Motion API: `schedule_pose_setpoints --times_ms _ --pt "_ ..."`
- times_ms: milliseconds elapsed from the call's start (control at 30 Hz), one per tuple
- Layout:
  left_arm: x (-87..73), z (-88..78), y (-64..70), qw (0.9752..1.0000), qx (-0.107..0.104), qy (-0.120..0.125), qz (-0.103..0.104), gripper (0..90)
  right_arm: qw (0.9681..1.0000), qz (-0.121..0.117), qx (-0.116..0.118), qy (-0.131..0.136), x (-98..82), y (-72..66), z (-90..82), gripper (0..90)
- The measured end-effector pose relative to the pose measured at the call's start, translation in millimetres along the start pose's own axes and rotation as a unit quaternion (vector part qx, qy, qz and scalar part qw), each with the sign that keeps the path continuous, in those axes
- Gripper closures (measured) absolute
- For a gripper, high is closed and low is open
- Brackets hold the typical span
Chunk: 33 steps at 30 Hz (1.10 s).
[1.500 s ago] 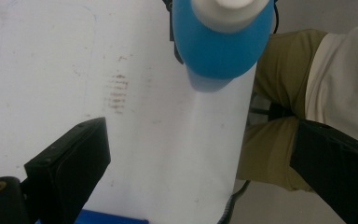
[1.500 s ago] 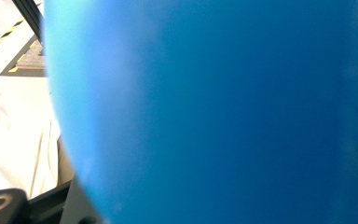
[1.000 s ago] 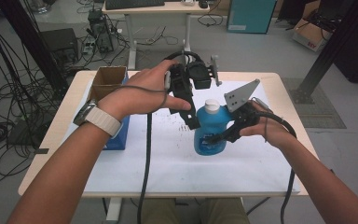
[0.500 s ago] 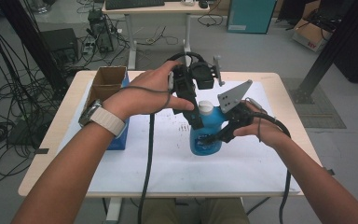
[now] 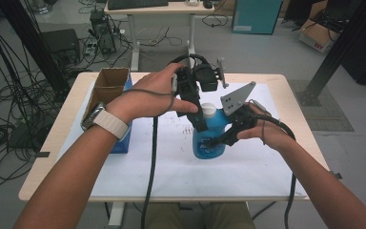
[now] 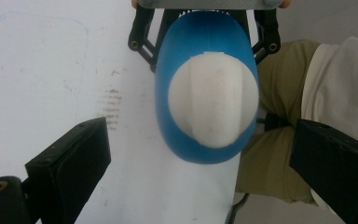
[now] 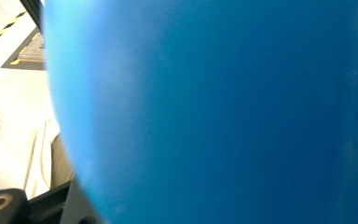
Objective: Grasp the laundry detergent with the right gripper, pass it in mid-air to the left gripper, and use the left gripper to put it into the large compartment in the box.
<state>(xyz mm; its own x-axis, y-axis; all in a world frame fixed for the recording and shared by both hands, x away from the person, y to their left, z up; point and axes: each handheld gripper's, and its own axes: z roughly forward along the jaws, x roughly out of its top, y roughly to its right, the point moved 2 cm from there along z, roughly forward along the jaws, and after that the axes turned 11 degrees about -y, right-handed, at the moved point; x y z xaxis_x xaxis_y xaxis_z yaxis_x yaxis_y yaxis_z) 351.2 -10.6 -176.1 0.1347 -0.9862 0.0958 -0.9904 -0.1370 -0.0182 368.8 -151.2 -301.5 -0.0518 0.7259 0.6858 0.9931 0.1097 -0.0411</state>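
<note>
— Where is the blue bottle (image 5: pixel 209 138) found?

— It is stood upright on the white sheet (image 5: pixel 171 162) that covers the table (image 5: pixel 66 129), about midway between the left and right edges and slightly nearer the far edge than the near one.

— How is it held?

— The body is clamped from the right side by the right gripper (image 5: pixel 219 139); in the right gripper view the blue wall (image 7: pixel 214 112) is pressed right up to the camera. The left gripper (image 5: pixel 199 121) is poised over the white cap (image 6: pixel 213 98), its jaws spread wide on either side and nothing touched by them.

— How is the bottle expected to handle?

— It is judged to be a plastic bottle with smooth, rounded walls, so some slip is to be expected, and some give if it is squeezed hard. How full it is cannot be told, so the weight is left uncertain. The body is best gripped across its narrower sides, low enough to resist twisting; the cap is best taken squarely across its width.

— What is counted?

— One bottle, one cap, two grippers, one white sheet. One open cardboard box (image 5: pixel 107 86) is seen near the far left corner, with one blue box (image 5: pixel 121 143) touching it on its near right side.
</note>
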Motion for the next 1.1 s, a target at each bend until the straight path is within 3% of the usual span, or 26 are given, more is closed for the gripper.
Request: schedule_pose_setpoints --times_ms 33,67,100,133,167,200,300,500,533,667,700,733,767,800,1100 --pt "0.0 1.1 0.9 0.9999 -0.003 0.008 -0.009 5.7 1.0000 -0.001 0.000 0.000 0.1 0.0 0.1 43.9" --pt "-0.4 0.1 -1.0 1.0000 0.001 -0.002 0.003 5.7 1.0000 -0.001 -0.001 0.000 0.2 0.2 0.1 43.9" --pt "-0.4 0.4 -1.1 1.0000 -0.001 -0.001 0.000 5.7 1.0000 -0.001 0.000 0.000 0.2 0.2 0.2 43.9" --pt "0.0 2.3 1.3 0.9997 -0.006 0.013 -0.019 5.7 1.0000 -0.001 -0.001 0.000 0.3 0.4 0.4 44.0" --pt "0.1 2.9 1.9 0.9996 -0.005 0.017 -0.023 5.8 1.0000 -0.003 -0.001 0.002 0.5 0.9 0.6 43.9" --pt "-1.0 0.1 -1.9 1.0000 0.000 -0.003 0.001 5.8 1.0000 -0.004 -0.002 0.002 0.5 1.0 0.7 43.9" --pt "-1.1 1.5 -0.4 0.9999 -0.003 0.008 -0.015 5.8 1.0000 -0.003 -0.001 0.001 0.5 1.1 1.0 43.9" --pt "-0.5 1.3 -0.4 0.9999 -0.003 0.006 -0.013 6.1 1.0000 -0.002 -0.001 0.000 0.0 0.7 1.2 43.9" --pt "-0.8 0.5 -1.7 1.0000 0.001 -0.002 -0.002 6.2 1.0000 -0.001 0.000 -0.001 -0.1 0.4 1.0 43.9" --pt "-0.4 0.6 -1.7 1.0000 0.000 -0.003 -0.002 6.2 1.0000 0.000 -0.001 0.001 -0.3 0.7 0.6 43.9" --pt "-0.1 1.6 0.0 0.9999 -0.002 0.006 -0.013 6.2 1.0000 -0.002 -0.002 0.001 -0.5 1.0 0.4 43.9" --pt "-0.4 0.6 -1.3 1.0000 0.000 -0.002 -0.002 6.2 1.0000 -0.003 -0.003 0.001 -0.3 0.8 0.4 43.9" --pt "0.4 3.0 2.0 0.9994 -0.005 0.018 -0.028 6.3 1.0000 -0.003 -0.003 0.000 -0.5 0.8 0.2 43.9" --pt "-0.3 1.6 -0.1 0.9999 -0.003 0.006 -0.015 6.3 1.0000 -0.002 -0.003 0.000 -0.6 0.9 0.2 43.9" --pt "-2.1 0.6 -0.1 0.9998 -0.003 0.005 -0.017 6.3 1.0000 0.001 -0.002 0.000 -0.4 0.7 0.6 43.9"
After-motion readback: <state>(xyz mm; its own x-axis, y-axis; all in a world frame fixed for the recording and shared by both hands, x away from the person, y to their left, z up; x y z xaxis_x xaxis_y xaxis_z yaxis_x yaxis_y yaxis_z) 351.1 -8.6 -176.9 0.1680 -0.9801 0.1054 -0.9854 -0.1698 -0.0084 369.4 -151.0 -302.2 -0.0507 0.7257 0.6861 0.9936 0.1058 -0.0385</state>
